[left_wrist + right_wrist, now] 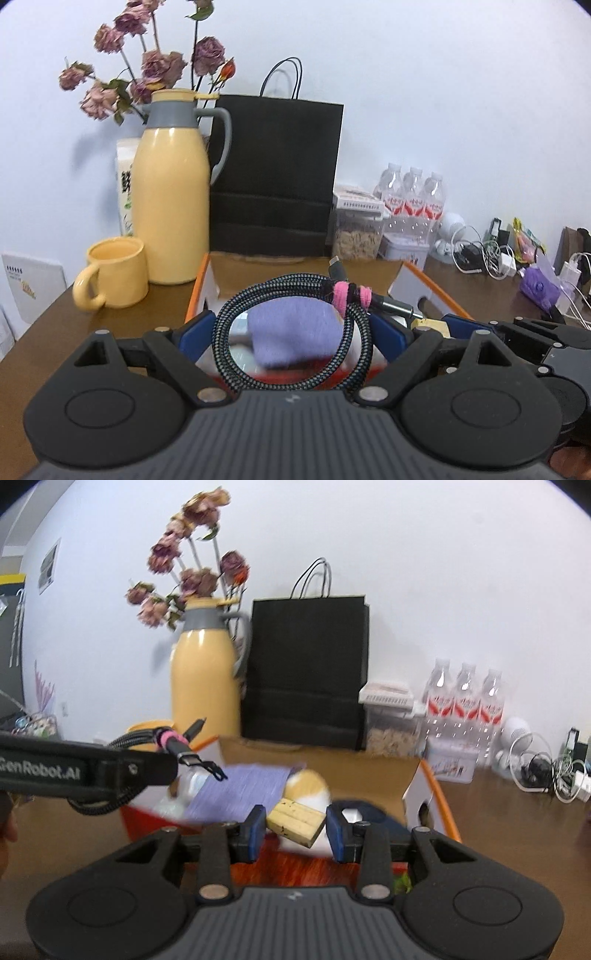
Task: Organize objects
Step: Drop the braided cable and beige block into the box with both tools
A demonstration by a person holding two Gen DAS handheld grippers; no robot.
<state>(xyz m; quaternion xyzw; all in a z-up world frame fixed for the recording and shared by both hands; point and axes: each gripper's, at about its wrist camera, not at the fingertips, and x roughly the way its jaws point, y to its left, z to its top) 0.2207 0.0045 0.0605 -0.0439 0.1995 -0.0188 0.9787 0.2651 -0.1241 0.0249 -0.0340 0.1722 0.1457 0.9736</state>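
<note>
Two tools hover over an open orange-edged cardboard box [432, 786] on a brown counter [74, 332]. Left tool [293, 332] is spread wide around a coiled black-and-grey braided cable bound with pink ties [295, 343]; whether its pads press the coil cannot be told. Light and floppy, the cable is best gripped across the bundled loop near the ties. Right tool [295, 832] pinches a pale yellow rectangular block with dark specks [297, 821] by its short ends; it looks light, stiff and apt to twist. Beyond stand a yellow jug [170, 199] and black paper bag [277, 177]
</note>
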